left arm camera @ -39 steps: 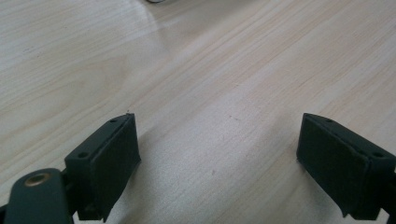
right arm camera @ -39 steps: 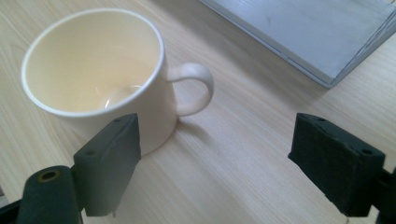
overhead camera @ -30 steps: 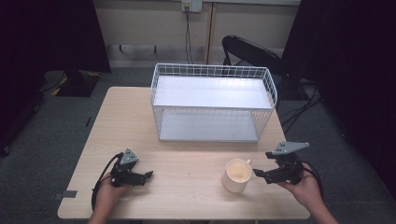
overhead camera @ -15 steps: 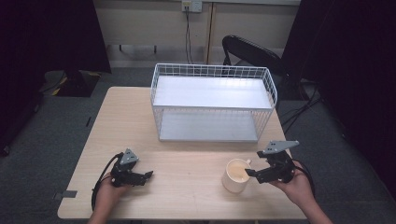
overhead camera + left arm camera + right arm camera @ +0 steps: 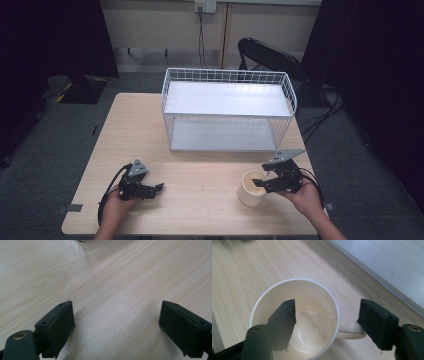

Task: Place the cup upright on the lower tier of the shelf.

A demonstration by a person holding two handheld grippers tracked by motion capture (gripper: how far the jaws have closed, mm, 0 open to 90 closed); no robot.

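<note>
Over the mug's [image 5: 294, 322] rim, right gripper [image 5: 329, 327] fingers spread; left gripper [image 5: 117, 327] fingers likewise apart above table [image 5: 112, 277].

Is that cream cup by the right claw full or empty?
Empty. The cup stands upright, and its bare, shiny bottom shows in the right gripper view.

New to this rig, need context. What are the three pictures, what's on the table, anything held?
No robot here: a person holds a two-jaw gripper in each hand. The high view looks down on the table; the other two come from a camera riding on each gripper. On the table stand a white wire rack and a cream mug. The left gripper sits open over bare wood. The right gripper is open, one jaw inside the mug, the other outside by the handle, straddling the wall. Nothing is clamped yet.
</note>
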